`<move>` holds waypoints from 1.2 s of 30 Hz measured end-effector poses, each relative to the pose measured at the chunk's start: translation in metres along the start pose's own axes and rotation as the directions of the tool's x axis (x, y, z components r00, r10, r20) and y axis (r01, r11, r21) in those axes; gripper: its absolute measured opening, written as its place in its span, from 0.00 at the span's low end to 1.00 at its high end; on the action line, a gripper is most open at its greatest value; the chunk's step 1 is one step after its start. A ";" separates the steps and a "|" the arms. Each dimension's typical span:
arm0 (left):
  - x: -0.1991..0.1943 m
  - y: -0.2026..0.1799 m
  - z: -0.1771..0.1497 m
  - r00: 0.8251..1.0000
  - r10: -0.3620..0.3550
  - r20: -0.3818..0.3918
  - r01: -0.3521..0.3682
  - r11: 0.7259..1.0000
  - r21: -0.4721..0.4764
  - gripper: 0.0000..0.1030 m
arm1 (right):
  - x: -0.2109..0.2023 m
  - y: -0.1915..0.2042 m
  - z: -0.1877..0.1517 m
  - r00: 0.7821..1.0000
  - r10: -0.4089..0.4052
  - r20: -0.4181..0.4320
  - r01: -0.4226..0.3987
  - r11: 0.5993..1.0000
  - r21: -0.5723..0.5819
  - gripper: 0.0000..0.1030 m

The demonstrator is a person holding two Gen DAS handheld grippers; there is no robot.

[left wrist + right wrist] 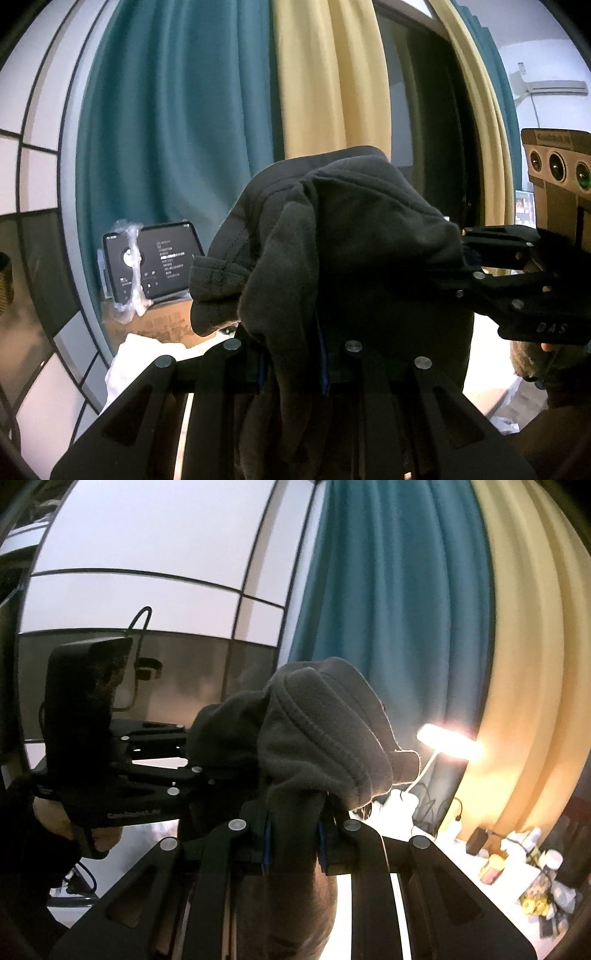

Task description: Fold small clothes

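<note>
Dark grey garment (343, 236) bunches up right in front of both our lenses, held aloft between our two grippers and clear of any surface. Our left gripper (291, 369) has its jaws closed on a hanging fold of the fabric, which runs down between the blue-edged pads and hides the fingertips almost entirely. Our right gripper (293, 845) clamps another fold of the same cloth (314, 731), a ribbed hem spilling over its top. What kind of clothing it is we cannot tell; it is too crumpled.

Just beyond, each view catches the other gripper from the side, its tips buried in the fabric, with part of a hand under the handle.

Farther off in the left view, a tablet (155, 266) leans on a cardboard box (159, 325), its screen text too small to read and partly covered by clear plastic wrap. Teal curtain (177, 129) and cream curtain (325, 74) hang behind. In the right view a glaring lamp (448, 744) washes out a cluttered shelf (517, 871), whose items stay unclear.
</note>
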State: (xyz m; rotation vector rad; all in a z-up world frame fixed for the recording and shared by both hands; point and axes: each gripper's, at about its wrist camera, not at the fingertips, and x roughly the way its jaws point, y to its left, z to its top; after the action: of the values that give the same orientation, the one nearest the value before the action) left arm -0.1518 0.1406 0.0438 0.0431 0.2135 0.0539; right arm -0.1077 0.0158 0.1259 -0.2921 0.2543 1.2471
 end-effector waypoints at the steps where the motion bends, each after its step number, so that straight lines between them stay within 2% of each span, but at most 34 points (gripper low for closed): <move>1: 0.005 0.001 -0.002 1.000 -0.005 -0.010 0.005 1.000 -0.001 0.18 | 0.002 -0.002 -0.003 1.000 -0.002 -0.006 0.002 1.000 0.009 0.19; 19: 0.075 0.011 -0.014 0.990 -0.063 -0.129 0.061 0.998 -0.023 0.18 | 0.056 -0.046 -0.035 0.993 -0.034 -0.113 0.047 0.993 0.112 0.19; 36: 0.150 0.028 -0.038 0.961 -0.106 -0.254 0.088 0.993 -0.081 0.18 | 0.118 -0.095 -0.076 0.974 -0.016 -0.228 0.067 0.973 0.219 0.19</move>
State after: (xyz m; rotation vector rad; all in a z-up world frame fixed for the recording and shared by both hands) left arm -0.0151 0.1786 -0.0239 -0.0439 0.4736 -0.0318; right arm 0.0156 0.0667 0.0210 -0.2407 0.5781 1.1318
